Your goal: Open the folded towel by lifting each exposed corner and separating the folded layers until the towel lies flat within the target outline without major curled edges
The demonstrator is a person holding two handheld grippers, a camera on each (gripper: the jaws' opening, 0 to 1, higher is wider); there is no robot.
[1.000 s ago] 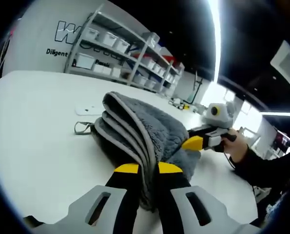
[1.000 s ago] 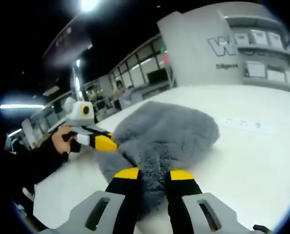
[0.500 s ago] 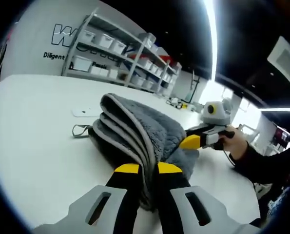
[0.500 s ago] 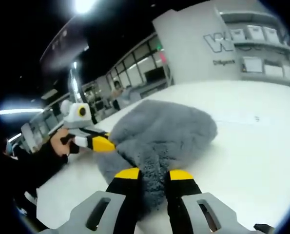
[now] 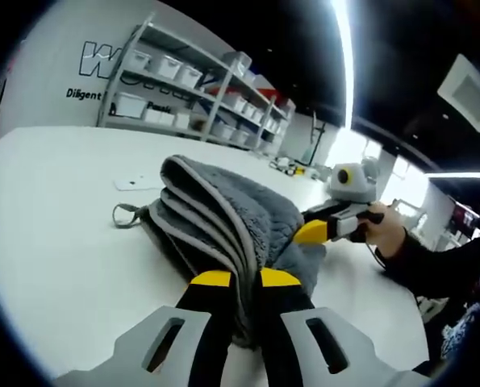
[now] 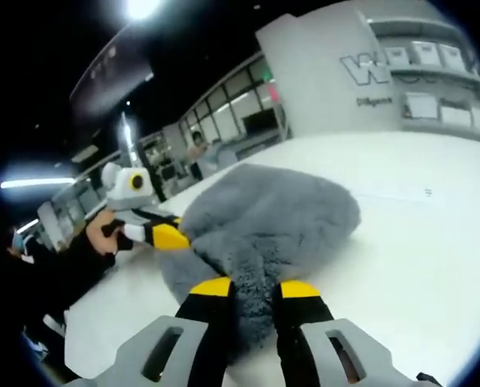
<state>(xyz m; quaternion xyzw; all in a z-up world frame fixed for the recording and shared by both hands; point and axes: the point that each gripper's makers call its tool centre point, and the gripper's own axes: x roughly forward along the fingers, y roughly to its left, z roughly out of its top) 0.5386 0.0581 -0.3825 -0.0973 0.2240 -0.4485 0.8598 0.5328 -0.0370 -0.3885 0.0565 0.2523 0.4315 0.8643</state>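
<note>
Little has moved since earlier. Left gripper view: my left tool (image 5: 236,280) pinches the folded grey fleece towel (image 5: 223,218) edge on the white bench (image 5: 54,234), ready to peel layers. Right gripper view: my right tool (image 6: 256,289) clamps the opposite bunch.

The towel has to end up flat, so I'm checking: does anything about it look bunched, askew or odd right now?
Yes. The grey towel is bunched in a heap on the white table, its piped edges stacked in folds, not flat. The left gripper and right gripper each pinch an end.
</note>
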